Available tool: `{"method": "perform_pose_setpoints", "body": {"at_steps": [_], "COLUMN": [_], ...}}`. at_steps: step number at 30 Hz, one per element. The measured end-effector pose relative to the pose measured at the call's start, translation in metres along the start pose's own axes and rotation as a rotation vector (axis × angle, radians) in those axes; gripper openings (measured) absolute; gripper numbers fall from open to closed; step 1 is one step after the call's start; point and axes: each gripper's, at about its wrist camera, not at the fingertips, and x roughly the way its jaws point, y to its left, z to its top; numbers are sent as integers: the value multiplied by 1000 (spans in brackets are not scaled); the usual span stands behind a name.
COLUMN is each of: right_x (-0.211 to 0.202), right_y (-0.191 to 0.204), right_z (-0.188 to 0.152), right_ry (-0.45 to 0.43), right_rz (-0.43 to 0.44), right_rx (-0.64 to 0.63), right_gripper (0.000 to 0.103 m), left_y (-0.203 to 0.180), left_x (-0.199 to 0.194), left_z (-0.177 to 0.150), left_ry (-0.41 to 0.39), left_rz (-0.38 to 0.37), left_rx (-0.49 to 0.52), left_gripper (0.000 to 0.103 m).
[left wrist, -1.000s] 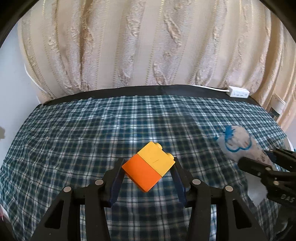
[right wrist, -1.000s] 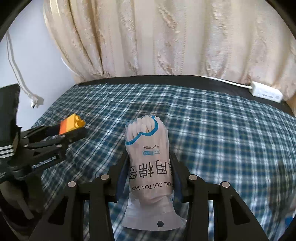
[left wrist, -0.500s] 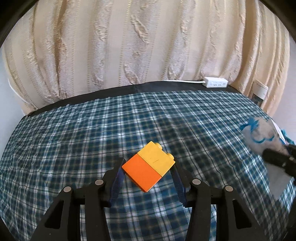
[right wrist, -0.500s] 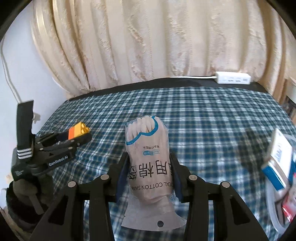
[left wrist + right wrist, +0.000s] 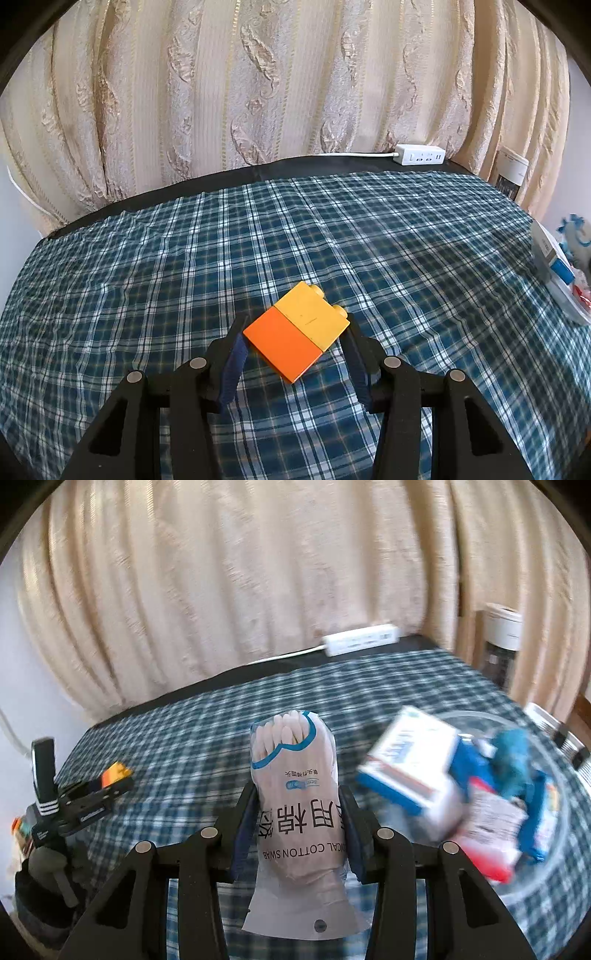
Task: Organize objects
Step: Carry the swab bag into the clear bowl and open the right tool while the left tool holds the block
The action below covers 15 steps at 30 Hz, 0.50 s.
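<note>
1. Right hand-held gripper [image 5: 297,814]: its jaws are closing narrowly on a packet of cotton swabs [image 5: 295,786], the pads pressing the packet's sides. The packet is standing lengthwise between the fingers, swab heads pointing away and the flat sealed tail hanging back toward the camera, so it is being carried clear of the cloth. The picture is smeared on its right side, so the contents there are reading only roughly.

2. Left hand-held gripper [image 5: 295,349]: its jaws are pinching a two-colour toy brick [image 5: 297,330] by opposite corners, so the brick is sitting skewed between the pads, orange half nearer and yellow half with its studs pointing away. From the right wrist view this gripper [image 5: 110,781] is hanging low at the left, off to the side of the work.

3. Counter [image 5: 147,266]: it is lying under a blue checked cloth, bare in the middle.

4. Curtain [image 5: 258,92]: it is hanging behind the counter's far edge.

5. Clear bowl [image 5: 517,890]: it is standing at the counter's right end and appears to be serving as the collecting place, since it is already holding a white and blue box [image 5: 413,760] and other blurred blue and red items.

6. Power strip [image 5: 419,155]: it is lying along the back edge.

7. Judgement: the swab packet is probably heading for the bowl just beside it; the brick looks to be waiting its turn.
</note>
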Motion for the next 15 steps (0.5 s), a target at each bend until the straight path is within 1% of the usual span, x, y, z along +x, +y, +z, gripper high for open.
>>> {"method": "perform_pose_setpoints", "body": {"at_steps": [5, 9, 15], "right_x": [-22, -32, -36], "right_y": [-40, -69, -115], "right_z": [0, 3, 7], "right_ry": [-37, -58, -73], "right_rz": [-63, -109, -182], "right_rx": [69, 112, 178], "right_gripper": [44, 44, 44], "left_y": [-2, -11, -30], "left_x": [1, -2, -7], "left_z": [0, 0, -1], "left_ry": [8, 10, 22], "left_rz": [8, 9, -26], "left_rx": [-2, 17, 33], "left_gripper": [52, 52, 52]}}
